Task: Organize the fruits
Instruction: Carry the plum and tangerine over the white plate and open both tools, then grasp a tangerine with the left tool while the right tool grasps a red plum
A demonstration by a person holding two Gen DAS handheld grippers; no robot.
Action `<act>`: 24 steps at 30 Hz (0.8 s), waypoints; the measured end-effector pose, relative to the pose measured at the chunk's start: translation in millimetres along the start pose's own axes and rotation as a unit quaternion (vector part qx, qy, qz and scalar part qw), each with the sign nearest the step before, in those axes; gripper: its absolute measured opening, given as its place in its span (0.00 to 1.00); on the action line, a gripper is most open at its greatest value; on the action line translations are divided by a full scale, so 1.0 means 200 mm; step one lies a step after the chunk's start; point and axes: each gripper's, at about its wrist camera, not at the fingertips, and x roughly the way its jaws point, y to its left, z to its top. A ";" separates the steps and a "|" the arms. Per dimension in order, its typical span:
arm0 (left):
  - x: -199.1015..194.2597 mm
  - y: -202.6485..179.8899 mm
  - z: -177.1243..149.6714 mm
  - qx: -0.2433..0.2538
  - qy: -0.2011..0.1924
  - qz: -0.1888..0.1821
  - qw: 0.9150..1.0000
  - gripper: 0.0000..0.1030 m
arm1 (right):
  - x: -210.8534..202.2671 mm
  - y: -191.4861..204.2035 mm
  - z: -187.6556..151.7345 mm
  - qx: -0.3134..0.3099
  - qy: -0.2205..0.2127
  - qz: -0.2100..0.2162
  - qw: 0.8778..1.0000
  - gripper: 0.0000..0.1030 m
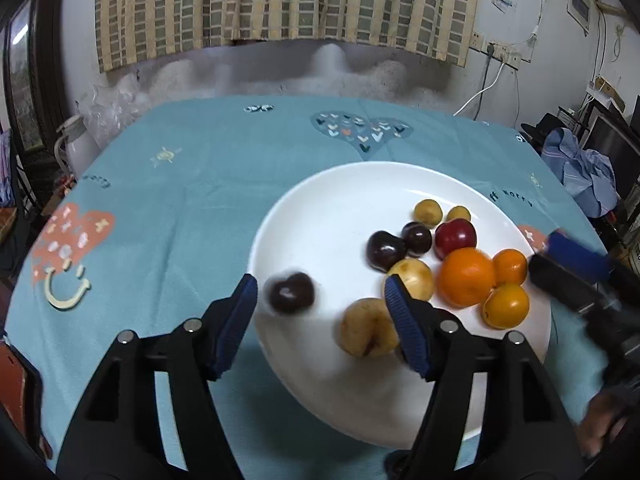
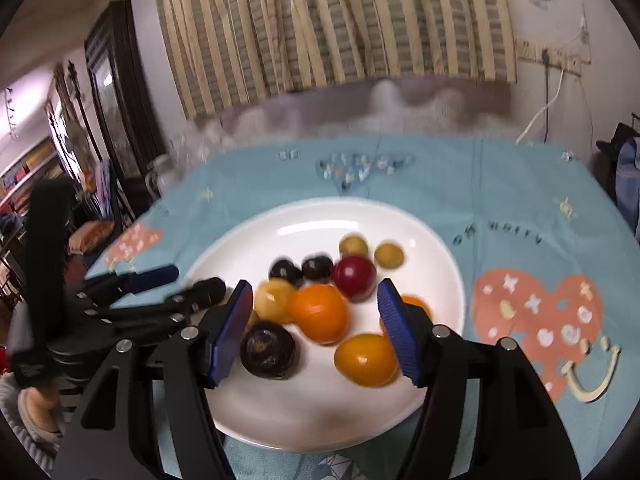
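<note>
A white plate (image 1: 320,216) (image 2: 320,420) on the blue tablecloth holds several fruits. In the left wrist view my left gripper (image 1: 322,294) is open above the plate's near left part. A blurred dark plum (image 1: 291,293) lies between its fingers, and a yellow-brown fruit (image 1: 366,328) lies by its right finger. Further right are dark plums (image 1: 385,250), a red plum (image 1: 455,237), oranges (image 1: 466,277) and small yellow fruits (image 1: 427,212). My right gripper (image 2: 316,306) is open over the plate's near side, above a dark plum (image 2: 268,350), an orange (image 2: 320,312) and a yellow-orange fruit (image 2: 366,360).
The table carries a blue cloth (image 1: 180,184) with heart and smiley prints. A striped curtain (image 1: 280,4) and a wall stand behind. Blue clothes (image 1: 580,168) are piled at the right. The right gripper shows in the left wrist view (image 1: 576,268), the left in the right wrist view (image 2: 168,284).
</note>
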 end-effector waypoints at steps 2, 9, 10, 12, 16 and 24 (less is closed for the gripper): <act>-0.05 0.04 0.01 -0.021 -0.007 -0.009 1.000 0.66 | -0.10 -0.01 0.04 0.012 -0.031 0.007 0.999 0.65; -0.29 0.10 -0.03 -0.038 -0.033 -0.007 0.999 0.70 | -0.40 -0.03 0.12 0.068 -0.052 0.071 0.994 0.82; -0.32 0.09 -0.06 -0.034 -0.035 -0.003 0.999 0.71 | -0.45 -0.02 0.08 0.068 -0.054 0.081 0.993 0.86; -0.39 0.08 -0.15 -0.021 -0.034 0.006 0.999 0.72 | -0.50 -0.01 0.02 0.052 -0.051 0.074 0.995 0.90; -0.52 0.02 -0.41 0.005 -0.020 0.002 1.000 0.72 | -0.55 0.01 -0.16 0.011 -0.006 0.039 0.999 0.90; -0.69 -0.21 -0.81 0.101 -0.028 0.004 0.995 0.72 | -0.57 -0.14 -0.46 0.075 0.039 0.038 0.996 0.90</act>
